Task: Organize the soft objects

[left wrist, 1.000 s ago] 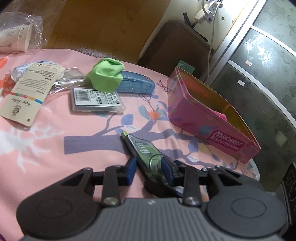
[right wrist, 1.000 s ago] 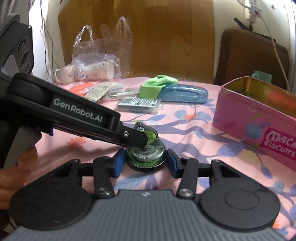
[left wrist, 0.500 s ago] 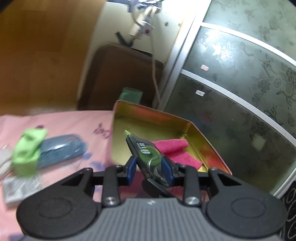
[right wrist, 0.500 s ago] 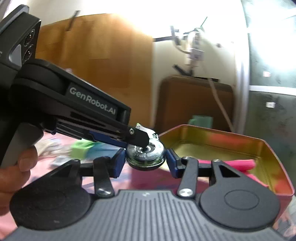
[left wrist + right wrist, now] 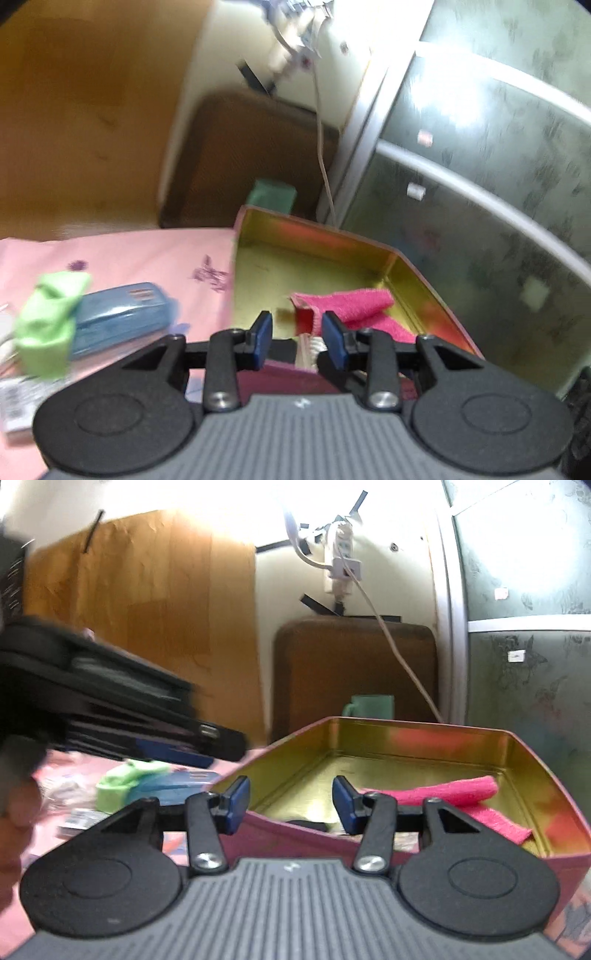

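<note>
The left claw (image 5: pixel 297 341) stands narrow with nothing between its blue pads (image 5: pixel 263 338); the right claw (image 5: pixel 290 805) stands half apart, also empty; both hang at the near edge of the pink tin (image 5: pixel 413 725), which sits on a pink cloth-covered bench (image 5: pixel 122 254). Just beyond the left claw and slightly right, a pink towel (image 5: pixel 351 302) lies folded on the tin's gold floor, toward its right wall; from the right claw it lies ahead and to the right. A dark item (image 5: pixel 308 825) lies low inside the near wall, too hidden to name. Far left on the bench a green cloth (image 5: pixel 50 317) rests against a blue case (image 5: pixel 122 319). Half a second ago both claws held a green tape dispenser between them; now it is out of both, and the tin has drawn closer.
</note>
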Action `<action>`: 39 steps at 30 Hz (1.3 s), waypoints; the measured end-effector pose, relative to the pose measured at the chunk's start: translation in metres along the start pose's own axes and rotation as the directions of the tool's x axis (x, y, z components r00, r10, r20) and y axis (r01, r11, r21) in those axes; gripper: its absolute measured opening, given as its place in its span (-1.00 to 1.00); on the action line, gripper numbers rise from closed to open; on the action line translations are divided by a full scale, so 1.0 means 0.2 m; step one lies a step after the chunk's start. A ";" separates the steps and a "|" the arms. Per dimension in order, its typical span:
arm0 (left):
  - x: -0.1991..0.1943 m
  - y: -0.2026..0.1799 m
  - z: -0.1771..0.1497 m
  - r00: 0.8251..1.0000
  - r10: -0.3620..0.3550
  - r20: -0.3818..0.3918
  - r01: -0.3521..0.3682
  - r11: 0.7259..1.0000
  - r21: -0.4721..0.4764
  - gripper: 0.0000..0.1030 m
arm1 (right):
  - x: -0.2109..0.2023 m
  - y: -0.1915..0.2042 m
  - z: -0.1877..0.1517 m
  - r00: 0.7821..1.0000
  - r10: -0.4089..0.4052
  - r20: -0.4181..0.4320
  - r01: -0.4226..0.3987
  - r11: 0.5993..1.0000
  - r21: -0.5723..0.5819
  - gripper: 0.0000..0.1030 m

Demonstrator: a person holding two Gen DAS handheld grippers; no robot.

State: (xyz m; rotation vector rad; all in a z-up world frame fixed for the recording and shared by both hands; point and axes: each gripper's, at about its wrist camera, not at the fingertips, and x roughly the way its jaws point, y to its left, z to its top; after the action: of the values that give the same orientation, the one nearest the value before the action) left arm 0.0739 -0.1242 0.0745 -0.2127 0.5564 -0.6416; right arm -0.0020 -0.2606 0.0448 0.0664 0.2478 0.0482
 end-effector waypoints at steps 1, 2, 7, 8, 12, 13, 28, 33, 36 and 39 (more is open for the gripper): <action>-0.08 0.05 -0.02 1.000 0.009 0.019 -0.009 1.000 -0.016 -0.43 | -0.01 0.02 0.00 1.000 0.025 0.001 -0.025 1.000 0.004 0.02; -0.15 0.11 -0.06 0.999 0.036 0.035 -0.035 0.999 -0.032 -0.43 | -0.02 0.05 -0.01 0.999 0.052 -0.003 -0.052 0.999 0.001 0.02; -0.43 0.41 -0.28 0.970 0.244 0.011 -0.242 0.966 -0.088 -0.43 | 0.01 0.28 -0.05 0.968 0.227 -0.107 -0.234 0.970 -0.060 0.01; -0.46 0.45 -0.32 0.959 0.282 -0.001 -0.281 0.955 -0.096 -0.43 | 0.03 0.33 -0.05 0.956 0.258 -0.136 -0.269 0.961 -0.068 0.01; -0.58 0.61 -0.43 0.911 0.412 -0.023 -0.412 0.903 -0.123 -0.43 | 0.13 0.52 -0.07 0.920 0.324 -0.220 -0.351 0.932 -0.094 0.02; -0.60 0.64 -0.45 0.906 0.424 -0.018 -0.422 0.896 -0.136 -0.43 | 0.16 0.55 -0.06 0.914 0.330 -0.235 -0.360 0.928 -0.095 0.02; -0.63 0.66 -0.47 0.927 0.366 0.076 -0.351 0.923 -0.158 -0.37 | 0.63 0.86 0.05 0.948 0.198 -0.247 -0.255 0.940 -0.226 0.00; -0.64 0.70 -0.47 0.933 0.351 0.074 -0.331 0.922 -0.202 -0.36 | 0.63 0.87 0.04 0.956 0.169 -0.240 -0.234 0.933 -0.273 -0.86; -0.64 0.70 -0.47 0.934 0.348 0.077 -0.326 0.922 -0.210 -0.31 | 0.47 0.84 0.05 0.949 0.222 -0.225 -0.275 0.931 -0.241 -0.86; -0.65 0.71 -0.47 0.938 0.337 0.075 -0.314 0.923 -0.223 -0.31 | 0.25 0.77 0.01 0.916 0.310 -0.254 -0.363 0.910 -0.198 -0.86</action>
State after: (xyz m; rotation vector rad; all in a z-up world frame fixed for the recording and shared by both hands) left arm 0.0080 0.0657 0.0007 -0.3426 0.5355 -0.2436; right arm 0.0415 -0.1041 0.0464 -0.1411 0.4468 0.4352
